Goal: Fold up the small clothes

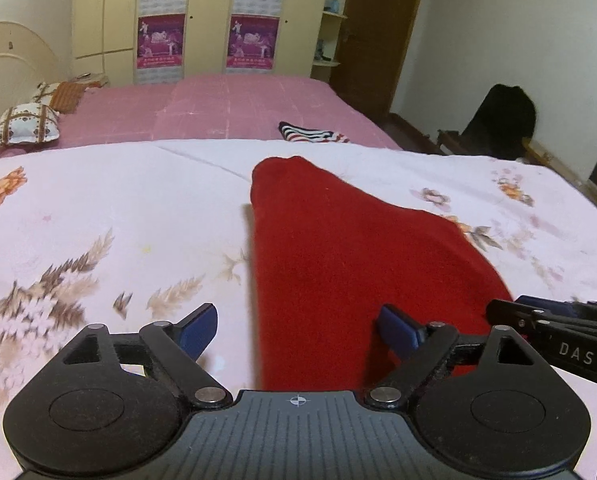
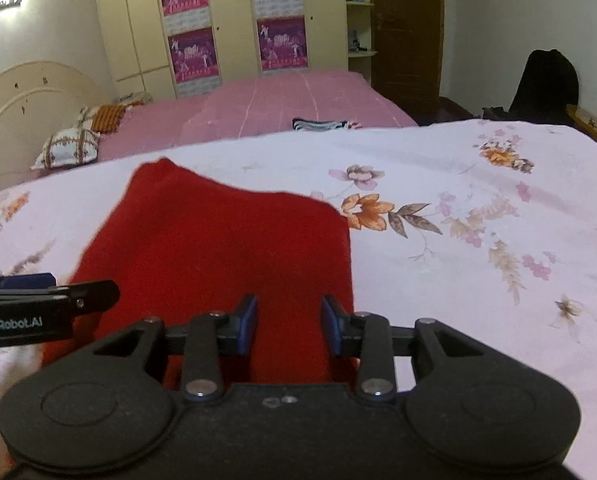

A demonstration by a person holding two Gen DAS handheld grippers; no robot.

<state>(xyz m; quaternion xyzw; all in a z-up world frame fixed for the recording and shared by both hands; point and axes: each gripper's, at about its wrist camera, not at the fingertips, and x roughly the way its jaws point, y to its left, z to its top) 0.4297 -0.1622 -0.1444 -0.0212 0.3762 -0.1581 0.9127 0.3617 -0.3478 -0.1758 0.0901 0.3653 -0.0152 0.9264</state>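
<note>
**Both hand-held grippers at the near edge of the red garment**

Our left hand-held gripper (image 1: pixel 296 330) stands wide, its blue pads (image 1: pixel 198 330) well apart and pressing on nothing; the left edge of the red garment (image 1: pixel 338 248) runs up between them, with floral sheet showing under the left pad. We judge it is free of the cloth, placed there to take or leave the near left corner.

Our right hand-held gripper (image 2: pixel 290 326) is much narrower. Red cloth fills the gap between its pads (image 2: pixel 248 322), but they stand apart with a clear span of fabric between them, so we cannot tell whether they pinch a fold or merely hover over it. It sits over the garment's near right part, just inside the right edge, likely so the two hands can work the hem evenly.

The red garment lies flat on the floral sheet (image 2: pixel 458 240) of the bed, tapering away from us to a rounded far end, close beside both hand-held grippers. Further off, a striped piece of clothing (image 1: pixel 312 134) rests on the pink bedspread (image 1: pixel 238 108), well apart, perhaps waiting for or finished with folding.
</note>
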